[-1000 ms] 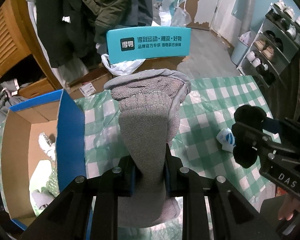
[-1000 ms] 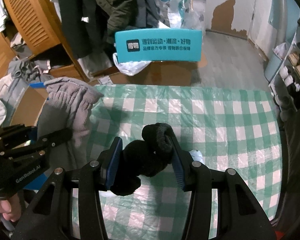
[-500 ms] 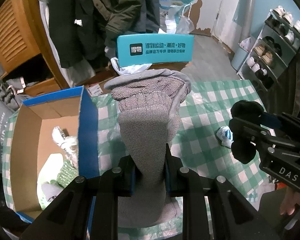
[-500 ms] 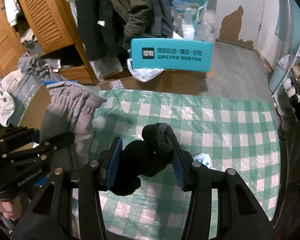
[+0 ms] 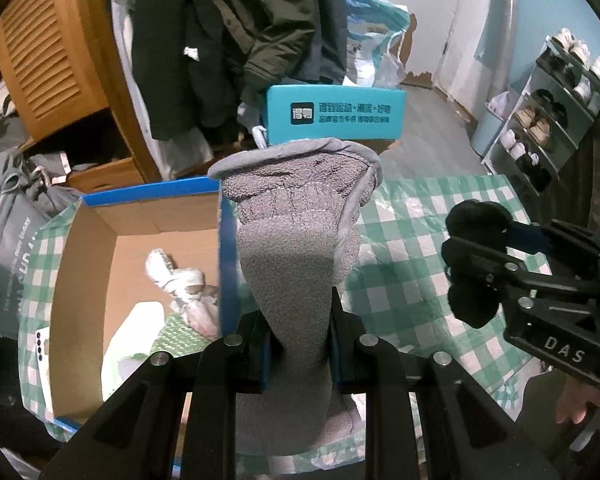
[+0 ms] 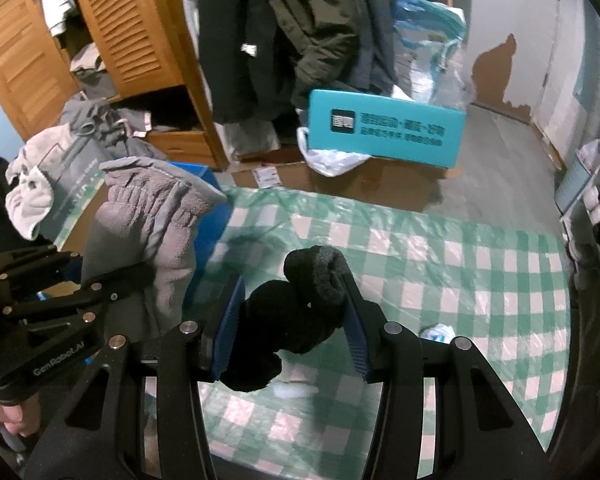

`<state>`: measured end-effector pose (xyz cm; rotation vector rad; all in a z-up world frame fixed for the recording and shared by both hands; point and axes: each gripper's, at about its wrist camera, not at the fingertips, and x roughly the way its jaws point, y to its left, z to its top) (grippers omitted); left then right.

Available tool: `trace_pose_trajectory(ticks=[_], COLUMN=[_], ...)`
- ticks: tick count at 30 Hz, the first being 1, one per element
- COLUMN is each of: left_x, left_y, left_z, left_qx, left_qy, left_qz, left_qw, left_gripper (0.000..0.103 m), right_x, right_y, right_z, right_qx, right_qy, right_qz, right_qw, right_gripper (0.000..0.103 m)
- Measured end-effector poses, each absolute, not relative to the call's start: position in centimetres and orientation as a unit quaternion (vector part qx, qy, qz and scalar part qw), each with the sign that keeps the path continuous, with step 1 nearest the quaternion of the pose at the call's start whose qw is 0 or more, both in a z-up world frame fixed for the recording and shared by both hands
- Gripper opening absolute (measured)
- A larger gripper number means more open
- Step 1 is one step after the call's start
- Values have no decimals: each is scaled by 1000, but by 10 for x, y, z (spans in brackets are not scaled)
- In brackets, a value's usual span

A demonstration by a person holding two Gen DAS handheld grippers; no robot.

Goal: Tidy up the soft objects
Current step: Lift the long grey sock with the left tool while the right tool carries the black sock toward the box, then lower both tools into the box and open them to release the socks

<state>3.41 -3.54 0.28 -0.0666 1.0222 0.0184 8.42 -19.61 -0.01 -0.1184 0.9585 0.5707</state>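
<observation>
A green-and-white checked tablecloth (image 6: 440, 264) covers the work surface. An open cardboard box (image 5: 100, 264) with blue edging sits at its left. The left gripper (image 5: 298, 332) is clamped on a grey fleece glove (image 5: 300, 240), held upright just right of the box wall. The right gripper (image 6: 290, 320) grips a black rolled sock (image 6: 300, 308) above the cloth.

The open cardboard box (image 5: 100, 272) stands left of the checkered surface (image 5: 412, 248); its upright blue wall (image 5: 226, 264) bars the sideways way in. Bundles (image 5: 180, 280) lie across its floor. The surface's middle is bare, with a small white-blue bundle (image 6: 436, 330) near its right.
</observation>
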Motion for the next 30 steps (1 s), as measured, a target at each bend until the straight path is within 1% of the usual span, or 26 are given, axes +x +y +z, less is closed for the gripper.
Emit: trace_pose_trajectory(ticks=[12, 30], left_x=[10, -17], left_y=[10, 93], left_z=[21, 14], left_qx=[-50, -100], left_qy=[464, 451], left_qz=[34, 94], left_qw=[884, 882], left_gripper=[22, 22], right_x=[75, 54], right_y=[-145, -53], right_z=[0, 3], right_qx=[-76, -110], right_qy=[454, 448], right_qz=[299, 352], right_qw=[836, 814], right_gripper=[48, 48])
